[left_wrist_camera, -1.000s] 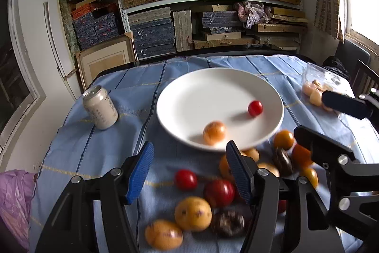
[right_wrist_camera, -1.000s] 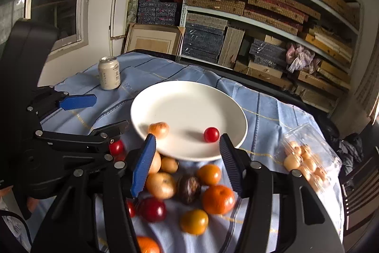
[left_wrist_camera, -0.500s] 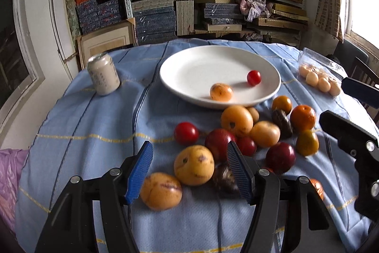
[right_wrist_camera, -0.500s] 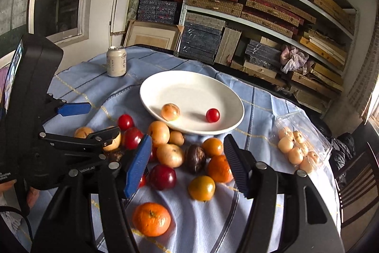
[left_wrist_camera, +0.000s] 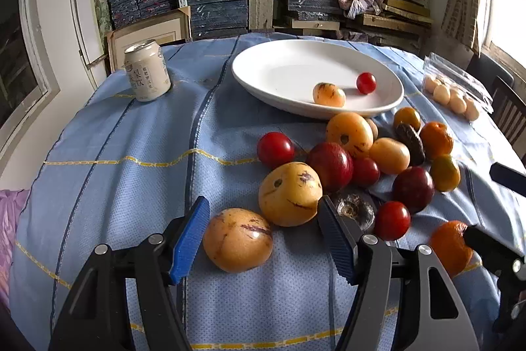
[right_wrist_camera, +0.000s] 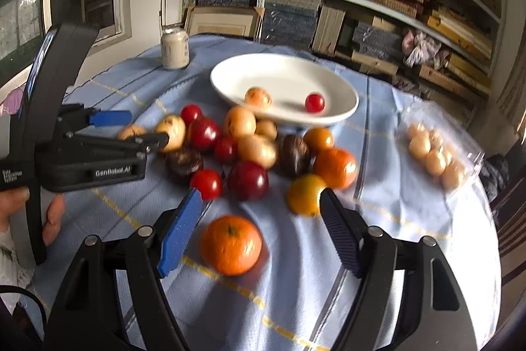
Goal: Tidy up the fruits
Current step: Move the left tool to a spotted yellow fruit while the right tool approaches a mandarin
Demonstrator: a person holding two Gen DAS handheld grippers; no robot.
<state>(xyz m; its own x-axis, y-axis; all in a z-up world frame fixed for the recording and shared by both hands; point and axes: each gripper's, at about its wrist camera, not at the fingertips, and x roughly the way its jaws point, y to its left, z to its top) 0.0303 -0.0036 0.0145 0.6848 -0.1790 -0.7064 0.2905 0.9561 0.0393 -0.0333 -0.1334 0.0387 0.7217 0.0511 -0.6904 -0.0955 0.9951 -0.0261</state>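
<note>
Left gripper (left_wrist_camera: 263, 239) spread wide, jaws empty, flanking a yellow purple-streaked fruit (left_wrist_camera: 237, 239) without touching. Right gripper (right_wrist_camera: 256, 232) equally wide, empty, framing an orange (right_wrist_camera: 231, 245) lying loose on the blue tablecloth (left_wrist_camera: 131, 173). Beyond, at twelve o'clock, a heap of loose fruits (right_wrist_camera: 250, 150), then a white plate (right_wrist_camera: 230, 78) holding a small yellow fruit (right_wrist_camera: 258, 97) and a cherry tomato (right_wrist_camera: 314, 102). Drink can (left_wrist_camera: 147, 70) at ten o'clock.

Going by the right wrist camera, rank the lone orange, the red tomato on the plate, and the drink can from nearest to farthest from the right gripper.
From the right gripper:
1. The lone orange, just ahead between the open fingers, on the cloth.
2. The red tomato, farther back on the white plate, right of centre.
3. The drink can, farthest, at the table's far left.
</note>
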